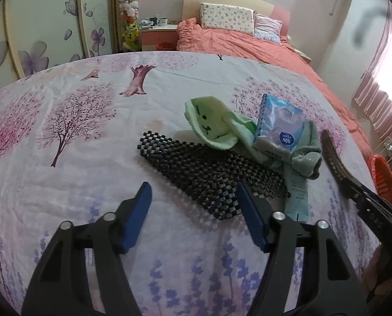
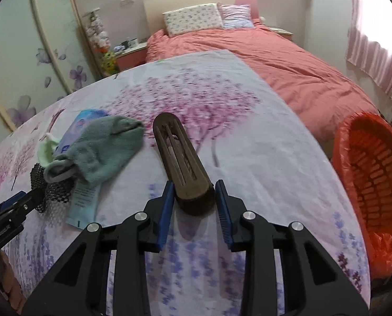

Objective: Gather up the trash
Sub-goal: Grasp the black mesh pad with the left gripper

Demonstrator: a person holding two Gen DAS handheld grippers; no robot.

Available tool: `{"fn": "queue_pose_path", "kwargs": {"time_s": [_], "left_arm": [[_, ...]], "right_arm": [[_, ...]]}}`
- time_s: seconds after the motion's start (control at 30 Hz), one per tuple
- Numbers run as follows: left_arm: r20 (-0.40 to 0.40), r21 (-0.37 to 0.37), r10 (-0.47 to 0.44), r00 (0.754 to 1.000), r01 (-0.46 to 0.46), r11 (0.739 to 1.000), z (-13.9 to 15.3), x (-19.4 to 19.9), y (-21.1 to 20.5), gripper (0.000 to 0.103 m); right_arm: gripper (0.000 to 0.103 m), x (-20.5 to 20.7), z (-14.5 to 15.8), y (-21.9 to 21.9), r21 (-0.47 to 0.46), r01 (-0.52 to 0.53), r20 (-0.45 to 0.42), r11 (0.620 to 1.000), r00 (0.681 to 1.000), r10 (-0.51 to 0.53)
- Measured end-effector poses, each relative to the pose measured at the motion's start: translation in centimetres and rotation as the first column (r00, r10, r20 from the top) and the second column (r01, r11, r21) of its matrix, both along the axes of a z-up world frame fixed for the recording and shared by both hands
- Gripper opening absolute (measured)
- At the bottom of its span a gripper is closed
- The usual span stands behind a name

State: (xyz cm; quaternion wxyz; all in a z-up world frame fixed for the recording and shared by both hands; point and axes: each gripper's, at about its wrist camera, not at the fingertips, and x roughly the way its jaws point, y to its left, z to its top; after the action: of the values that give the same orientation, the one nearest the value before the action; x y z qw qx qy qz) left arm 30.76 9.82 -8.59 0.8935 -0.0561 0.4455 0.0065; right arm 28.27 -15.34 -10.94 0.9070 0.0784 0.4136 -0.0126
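Observation:
My right gripper [image 2: 194,197] is shut on a dark brown slotted wedge-shaped piece [image 2: 180,158], held above the flowered sheet; it also shows in the left wrist view [image 1: 332,155]. My left gripper [image 1: 193,197] is open and empty, low over the near edge of a black-and-white mesh mat [image 1: 209,173]. On the mat lie a light green sock with a face [image 1: 211,123], a blue tissue pack [image 1: 277,123], a grey-green sock [image 1: 306,152] and a pale blue tube [image 1: 297,194]. An orange-lined basket [image 2: 375,173] stands at the right.
A flowered sheet [image 1: 77,131] covers the work surface. Behind it is a bed with a coral duvet [image 1: 248,42] and pillows. A nightstand [image 1: 157,35] with mugs and a stack of plush toys [image 1: 129,13] stand at the back left.

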Motion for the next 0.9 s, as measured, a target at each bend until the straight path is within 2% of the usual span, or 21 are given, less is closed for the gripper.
{"fn": "queue_pose_path", "kwargs": {"time_s": [0.07, 0.23, 0.3, 0.33, 0.37, 0.47, 0.7, 0.9], "left_arm": [[-0.01, 0.011, 0.007, 1.0, -0.007, 1.0, -0.4, 0.4, -0.3, 0.052], [0.012, 0.077, 0.013, 1.0, -0.014, 0.997, -0.7, 0.6, -1.3, 0.05], [0.019, 0.078, 0.019, 1.0, -0.021, 0.997, -0.7, 0.8, -1.4, 0.049], [0.024, 0.067, 0.021, 1.0, -0.022, 0.998, -0.7, 0.8, -1.3, 0.042], [0.029, 0.061, 0.025, 0.999, -0.027, 0.998, -0.6, 0.9, -1.1, 0.031], [0.031, 0.021, 0.005, 1.0, -0.006, 1.0, -0.5, 0.9, -0.5, 0.015], [0.079, -0.014, -0.007, 0.997, 0.008, 1.0, 0.6, -1.4, 2.2, 0.012], [0.129, -0.005, 0.005, 0.992, -0.004, 1.0, 3.0, -3.4, 3.9, 0.012]], "right_arm": [[0.033, -0.1, 0.0, -0.2, 0.008, -0.004, 0.0, 1.0, 1.0, 0.004], [0.034, 0.0, -0.1, 0.0, -0.01, -0.007, -0.005, 1.0, 1.0, 0.007], [0.035, 0.0, -0.1, 0.1, -0.014, -0.008, -0.006, 1.0, 1.0, 0.008], [0.035, 0.0, -0.1, 0.0, -0.016, -0.009, -0.006, 1.0, 1.0, 0.009], [0.035, 0.1, -0.1, 0.1, -0.018, -0.009, -0.007, 1.0, 1.0, 0.009], [0.033, 0.0, -0.1, -0.1, -0.007, -0.011, -0.004, 1.0, 1.0, 0.011], [0.033, -1.4, 0.3, -0.9, 0.017, -0.008, 0.023, 1.0, 1.0, 0.008], [0.032, -2.5, 1.4, -1.2, 0.024, 0.0, 0.053, 1.0, 0.999, -0.002]]}}
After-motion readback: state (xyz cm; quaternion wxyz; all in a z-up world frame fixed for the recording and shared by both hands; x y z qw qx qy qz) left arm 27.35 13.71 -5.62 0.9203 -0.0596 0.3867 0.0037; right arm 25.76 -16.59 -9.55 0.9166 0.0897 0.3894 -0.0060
